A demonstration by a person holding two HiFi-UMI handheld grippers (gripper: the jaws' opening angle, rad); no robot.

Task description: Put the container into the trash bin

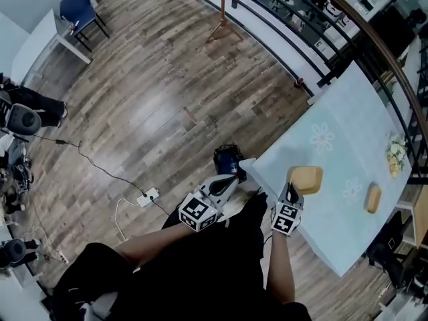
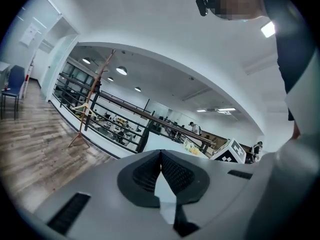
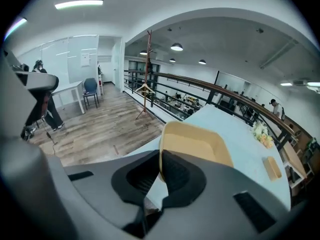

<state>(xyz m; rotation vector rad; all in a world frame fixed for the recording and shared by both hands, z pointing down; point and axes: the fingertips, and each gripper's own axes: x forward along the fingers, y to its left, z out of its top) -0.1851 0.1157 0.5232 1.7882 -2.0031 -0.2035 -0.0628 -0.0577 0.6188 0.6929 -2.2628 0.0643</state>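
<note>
**A:** Container [image 3: 195, 146] first: where do we have it?

**B:** In our right gripper [image 3: 161, 171]. The jaws are clamped on one side wall of the tan paper tray, just under the rim. It sits over the near corner of the pale blue table [image 1: 334, 126], and we cannot tell whether it is clear of the cloth.

**A:** And our left gripper [image 2: 161, 156]?

**B:** Its jaws are closed on nothing. It points down between us and the dark blue trash bin [image 1: 227, 159], which stands on the floor just beside that table corner.

**A:** What worries us?

**B:** We hold only one thin wall, so the tray may pivot or the paper may buckle as we swing it over. The bin is low and its mouth looks small, so letting go from too high could send the tray onto the floor. Our left gripper is also close to the path and could get knocked.

**A:** Anything inside?

**B:** The tray looks empty, with only bare tan walls and floor showing. The bin is too dark for us to tell what it holds. A smaller tan piece [image 1: 373, 198] lies further along the table, well apart.
</note>
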